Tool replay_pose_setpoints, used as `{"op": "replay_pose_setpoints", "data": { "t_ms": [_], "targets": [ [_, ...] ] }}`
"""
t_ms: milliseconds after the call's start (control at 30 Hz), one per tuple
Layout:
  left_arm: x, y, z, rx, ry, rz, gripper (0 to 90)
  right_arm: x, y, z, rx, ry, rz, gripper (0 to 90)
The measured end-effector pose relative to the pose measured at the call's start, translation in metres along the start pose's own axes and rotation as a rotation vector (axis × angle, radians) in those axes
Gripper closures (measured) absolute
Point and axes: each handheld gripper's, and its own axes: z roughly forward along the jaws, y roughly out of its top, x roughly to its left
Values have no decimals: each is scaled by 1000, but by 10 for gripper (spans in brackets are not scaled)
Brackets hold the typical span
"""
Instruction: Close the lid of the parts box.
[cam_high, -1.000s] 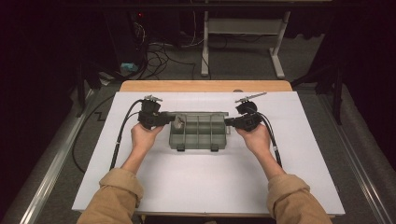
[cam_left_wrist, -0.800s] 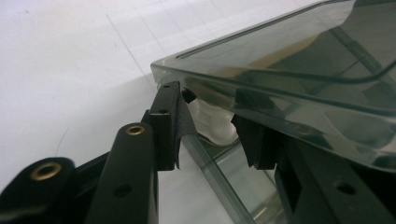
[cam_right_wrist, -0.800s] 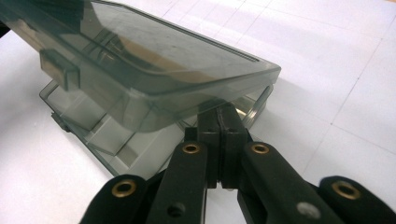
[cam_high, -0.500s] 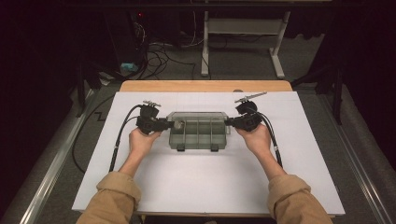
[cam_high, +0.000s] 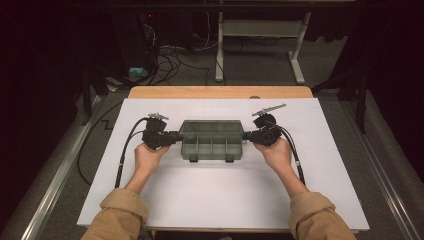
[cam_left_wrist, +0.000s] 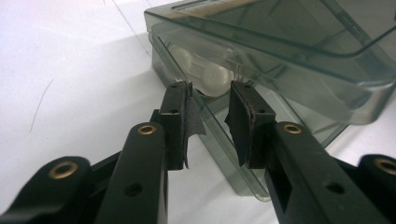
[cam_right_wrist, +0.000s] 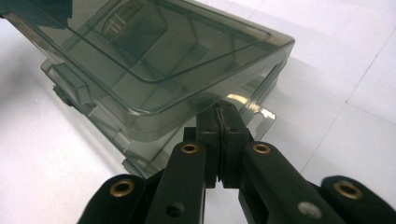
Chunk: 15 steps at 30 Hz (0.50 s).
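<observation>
You have the smoked-plastic compartment box (cam_high: 212, 141) sitting just above the centre of the high view on the white table sheet (cam_high: 220, 200), and its hinged lid (cam_right_wrist: 140, 56) stands part-way up rather than seated: both gripper views show a wedge of daylight between lid and base. My read is that you are midway through swinging that lid; whether toward fully open or fully closed I cannot tell, and the two front latches at the lower edge of the box hang free. Your left gripper (cam_left_wrist: 211, 122), at the box's left end, has just been closing its jaws, yet a clear gap remains between the pads (cam_left_wrist: 243, 116) and they straddle the base's end wall without pressing it. Your right gripper (cam_right_wrist: 219, 140), at the box's right end, has its jaws brought fully together; whether they pinch the lid's corner edge I cannot tell. Both your forearms come up from the lower corners of the high view, wrists level, grippers pointing inward at each other across the box.
</observation>
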Motion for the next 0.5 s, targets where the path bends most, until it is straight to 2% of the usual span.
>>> {"op": "replay_pose_setpoints", "data": {
  "t_ms": [267, 500],
  "targets": [
    [-12, -5, -3, 1, 6, 45, 676, 2, -9, -1, -6, 15, -7, 897],
    [-15, -10, -4, 10, 7, 44, 669, 7, -15, -3, -14, 26, -22, 896]
  ]
}}
